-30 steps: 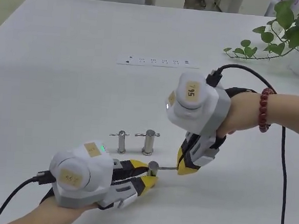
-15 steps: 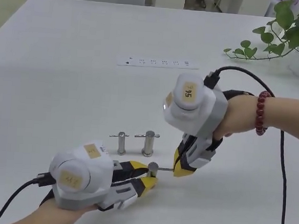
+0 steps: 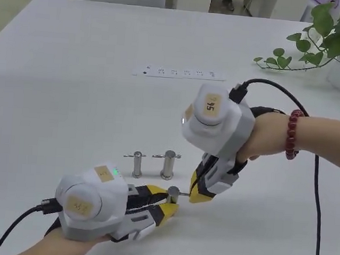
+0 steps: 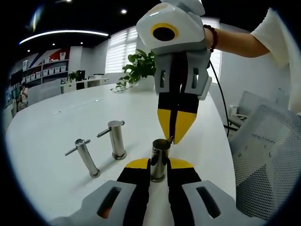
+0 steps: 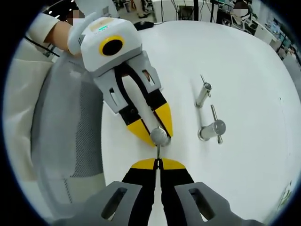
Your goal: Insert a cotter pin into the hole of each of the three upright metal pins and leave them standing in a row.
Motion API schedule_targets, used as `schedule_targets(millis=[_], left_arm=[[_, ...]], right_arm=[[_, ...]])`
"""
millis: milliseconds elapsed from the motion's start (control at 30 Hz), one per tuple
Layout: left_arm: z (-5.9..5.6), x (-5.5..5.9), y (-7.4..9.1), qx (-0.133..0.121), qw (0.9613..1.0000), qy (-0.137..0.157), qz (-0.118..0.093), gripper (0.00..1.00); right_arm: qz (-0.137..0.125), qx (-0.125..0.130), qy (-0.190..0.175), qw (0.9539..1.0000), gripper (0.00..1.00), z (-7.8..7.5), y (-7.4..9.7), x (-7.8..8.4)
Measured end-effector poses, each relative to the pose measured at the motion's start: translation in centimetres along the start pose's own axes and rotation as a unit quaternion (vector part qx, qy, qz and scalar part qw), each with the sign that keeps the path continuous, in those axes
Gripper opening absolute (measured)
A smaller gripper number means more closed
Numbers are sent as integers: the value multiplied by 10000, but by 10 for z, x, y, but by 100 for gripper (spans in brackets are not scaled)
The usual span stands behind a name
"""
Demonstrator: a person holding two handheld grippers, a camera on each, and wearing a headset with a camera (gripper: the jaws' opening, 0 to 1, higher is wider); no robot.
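Progress: two pinned metal pins [image 3: 167,164] stand beyond your left gripper [image 3: 168,198]; it clamps the third pin [image 4: 160,160], right gripper [image 3: 194,193] pinching its cotter pin [image 5: 158,151].

The table [image 3: 75,68] is white. The left gripper [image 3: 168,201] and right gripper [image 3: 193,195] are white, black and yellow. Each metal pin [image 3: 167,164] and the cotter pin [image 5: 158,151] are silver. The bracelet [image 3: 290,134] at three o'clock is dark red.

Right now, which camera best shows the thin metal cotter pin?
The right gripper view: the thin metal cotter pin runs from its shut jaws to the upright silver pin. The head view shows a short sliver; the left gripper view, barely a tip.
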State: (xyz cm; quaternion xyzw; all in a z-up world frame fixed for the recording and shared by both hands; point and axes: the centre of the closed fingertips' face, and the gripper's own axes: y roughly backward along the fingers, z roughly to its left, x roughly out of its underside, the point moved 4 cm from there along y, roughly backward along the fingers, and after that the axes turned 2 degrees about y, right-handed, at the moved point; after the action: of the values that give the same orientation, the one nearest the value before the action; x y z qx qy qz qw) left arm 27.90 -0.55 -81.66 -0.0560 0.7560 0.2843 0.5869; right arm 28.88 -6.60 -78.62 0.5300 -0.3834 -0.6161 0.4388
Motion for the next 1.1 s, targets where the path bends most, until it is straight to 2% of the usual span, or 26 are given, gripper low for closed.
schedule_targets(millis=[67, 533, 833, 933, 1100], left_arm=[[1, 1, 0, 17, 9999, 98, -21, 12], [0, 2, 0, 49, 9995, 304, -85, 12], [0, 3, 0, 52, 9995, 305, -78, 12], [0, 3, 0, 50, 9995, 312, -78, 12], [0, 3, -1, 46, 9995, 310, -79, 12]], right_arm=[[-27, 3, -26, 10000, 3, 0, 0, -1], [-206, 10, -138, 9997, 4, 0, -1, -7], [-347, -10, -121, 9993, 5, -1, -1, -8], [-378, -74, -193, 9991, 8, 1, 0, -6], [-489, -13, -249, 9985, 12, 0, 1, -2]])
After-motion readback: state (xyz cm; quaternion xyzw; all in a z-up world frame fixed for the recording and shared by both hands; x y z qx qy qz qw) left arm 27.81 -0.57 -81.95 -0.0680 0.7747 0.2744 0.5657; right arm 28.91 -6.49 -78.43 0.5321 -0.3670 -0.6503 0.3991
